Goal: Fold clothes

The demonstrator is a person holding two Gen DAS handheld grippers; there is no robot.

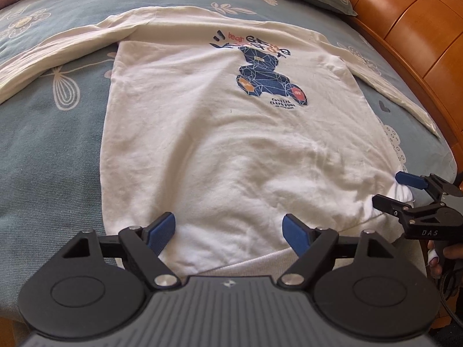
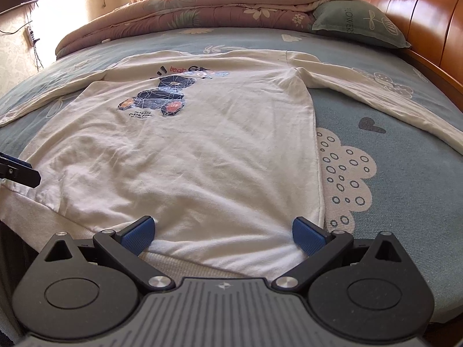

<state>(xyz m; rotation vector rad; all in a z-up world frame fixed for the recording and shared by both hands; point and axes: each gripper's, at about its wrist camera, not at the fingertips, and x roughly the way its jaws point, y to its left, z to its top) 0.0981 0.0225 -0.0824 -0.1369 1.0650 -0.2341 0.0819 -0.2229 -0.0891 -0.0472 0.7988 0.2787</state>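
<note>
a: shirt [image 1: 202, 144] spread flat and print-up on the blue bedsheet [image 1: 43, 130], hem nearest, both sleeves flung out to the sides, right sleeve [image 2: 376, 98] reaching close to the wooden headboard [image 2: 419, 29]. nothing lifted yet, by the look of it.

b: left gripper [image 1: 230, 232] spread wide over the hem, pads [image 1: 162, 231] apart, only flat cloth between them. not pinching. right gripper [image 2: 224, 232] likewise spread, hem between the pads, nothing clamped.

a: risks from here?

b: probably closing on the top layer only. hem lying flat, so easy to catch just the front panel and leave the back behind; fold then comes out lopsided.

a: also uneven grips. left one well in from its corner, right one nearer the side seam [image 2: 318, 173]. lifting from mismatched spots likely to skew the body and wrinkle it.

b: sleeves too. loose and wide, likely to drag or flop under if the hem goes up first.

a: and the sheet. pressing too deep could snag bedsheet along with cotton.

b: soft, limp fabric; likely to sag between the two grips.
</note>
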